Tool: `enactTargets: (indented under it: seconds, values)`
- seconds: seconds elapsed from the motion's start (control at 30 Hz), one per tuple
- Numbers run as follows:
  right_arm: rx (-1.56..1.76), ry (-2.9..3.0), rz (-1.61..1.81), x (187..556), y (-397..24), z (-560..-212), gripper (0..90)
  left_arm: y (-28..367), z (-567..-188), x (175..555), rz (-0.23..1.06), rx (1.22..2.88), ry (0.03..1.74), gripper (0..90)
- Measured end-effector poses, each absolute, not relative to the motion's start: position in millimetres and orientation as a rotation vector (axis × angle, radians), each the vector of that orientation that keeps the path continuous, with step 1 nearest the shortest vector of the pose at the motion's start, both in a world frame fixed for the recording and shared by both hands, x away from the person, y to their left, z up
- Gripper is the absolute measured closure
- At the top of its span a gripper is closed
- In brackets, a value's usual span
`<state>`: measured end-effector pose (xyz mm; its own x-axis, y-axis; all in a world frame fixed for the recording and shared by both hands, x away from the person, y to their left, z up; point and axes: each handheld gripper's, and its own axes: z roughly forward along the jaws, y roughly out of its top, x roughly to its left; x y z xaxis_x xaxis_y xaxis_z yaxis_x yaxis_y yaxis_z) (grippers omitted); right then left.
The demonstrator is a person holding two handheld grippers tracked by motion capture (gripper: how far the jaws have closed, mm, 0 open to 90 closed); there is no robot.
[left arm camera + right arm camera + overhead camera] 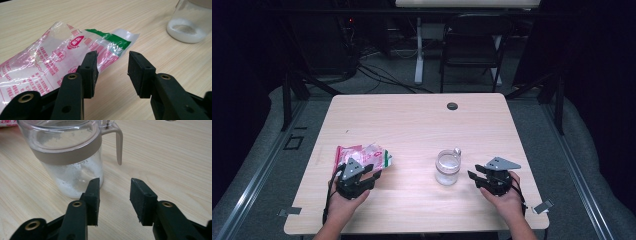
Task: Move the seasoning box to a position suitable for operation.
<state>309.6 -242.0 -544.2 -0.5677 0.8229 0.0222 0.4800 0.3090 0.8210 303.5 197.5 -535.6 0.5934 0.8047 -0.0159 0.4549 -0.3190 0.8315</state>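
A pale wooden tabletop [412, 120] carried two things, well apart from each other. Toward its right of centre stood a clear jar [447, 167] with a taupe collar, a hinged lid and a thin handle [119, 145], holding a shallow layer of white powder at the bottom. It looked rigid and fairly light, but smooth and probably slippery; a hold around the collar or body would likely be steadier than one on the slim handle. To the left lay a crinkled plastic bag [50, 60], clear with red print and a green band at its open end, flat against the wood. It seemed thin, limp and nearly weightless, so it would best be pinched at an edge or corner. The left gripper [112, 65] hovered just over the bag's near edge, its jaws apart with nothing between them. The right gripper [113, 192] sat just beside the jar, jaws likewise apart and empty.
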Motion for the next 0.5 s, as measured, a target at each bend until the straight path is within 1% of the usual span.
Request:
enactTargets:
  seconds: [0.23, 0.5]
  values:
    - [1.168, 2.176, 1.139, 313, -245, -543, 68.1, 201, -531, 297, 0.536, 1.938, 0.985, 57.4]
    - [1.12, 2.177, 1.176, 322, -237, -542, 69.0, 215, -530, 287, 0.573, 1.893, 1.023, 55.2]
